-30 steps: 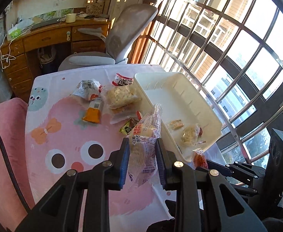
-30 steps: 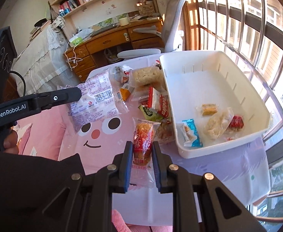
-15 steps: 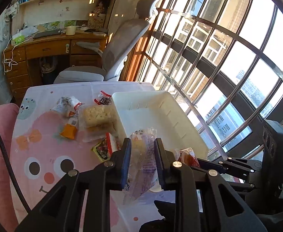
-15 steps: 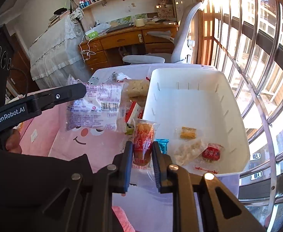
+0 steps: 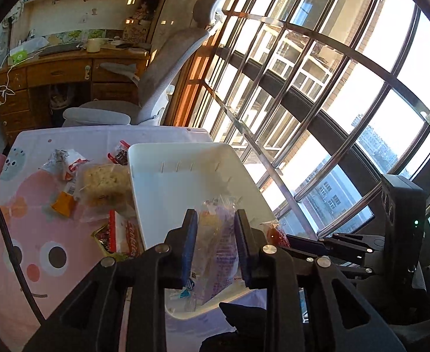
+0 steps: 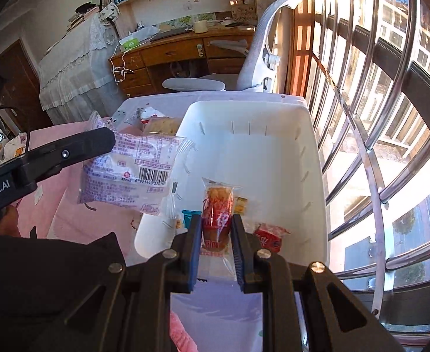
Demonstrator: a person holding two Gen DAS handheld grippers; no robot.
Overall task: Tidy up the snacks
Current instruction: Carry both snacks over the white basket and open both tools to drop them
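Note:
A white plastic bin (image 5: pixel 185 182) stands on the table's right side by the window. My left gripper (image 5: pixel 216 220) holds a purple-and-white bread bag (image 5: pixel 215 249) over the bin's near end; its jaws are opening, with the bag still pressed between the pads. In the right wrist view that bag (image 6: pixel 126 176) hangs flat over the bin's (image 6: pixel 259 152) left wall. My right gripper (image 6: pixel 216 223) is shut on a red-orange snack pack (image 6: pixel 217 202) above the bin's near end. A red sweet (image 6: pixel 269 236), a blue packet (image 6: pixel 190 215) and a yellow piece (image 6: pixel 241 205) lie in the bin.
Loose snacks lie left of the bin on the pink cartoon tablecloth (image 5: pixel 38 234): a noodle block pack (image 5: pixel 106 184), an orange packet (image 5: pixel 63 206) and red and green packs (image 5: pixel 121 234). A grey office chair (image 5: pixel 156 88) and a wooden desk (image 5: pixel 53 70) stand behind. Window bars (image 5: pixel 303 117) run along the right.
Both grippers have carried their packs from above the tablecloth to the right, over the bin's near end. The left jaws stand slightly wider around the bag.

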